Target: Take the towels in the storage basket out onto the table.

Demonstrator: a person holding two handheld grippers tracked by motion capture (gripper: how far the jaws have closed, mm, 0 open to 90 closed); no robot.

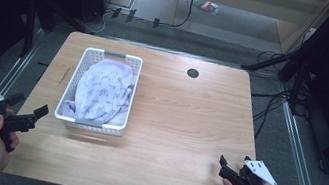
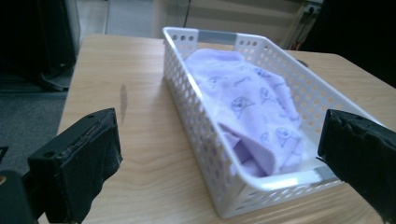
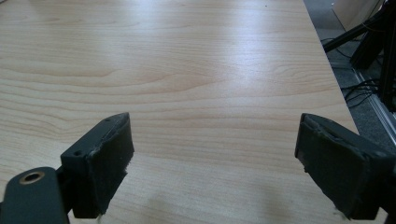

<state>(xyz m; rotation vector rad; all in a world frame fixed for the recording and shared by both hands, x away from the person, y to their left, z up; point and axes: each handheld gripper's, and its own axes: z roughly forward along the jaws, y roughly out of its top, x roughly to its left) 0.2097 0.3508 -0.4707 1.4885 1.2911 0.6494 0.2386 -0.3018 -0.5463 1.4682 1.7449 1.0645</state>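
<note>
On the table's [image 1: 184, 141] left half, toward ten o'clock of centre, a white perforated basket [image 1: 75, 77] contains one crumpled lilac printed cloth [image 1: 102, 89], bunched inside its walls. The left gripper [image 1: 29, 118] sits at the basket's seven o'clock, jaws wide and empty. The right gripper [image 1: 228, 170], at the table's five o'clock, likewise stands wide over bare wood.

No legible text, labels, brands or numbers appearing anywhere; small printed motifs showing on the lilac cloth [image 2: 254, 105], not readable as lettering.

Perforated plastic basket [image 1: 71, 88] — soft cloth [image 1: 104, 88].
</note>
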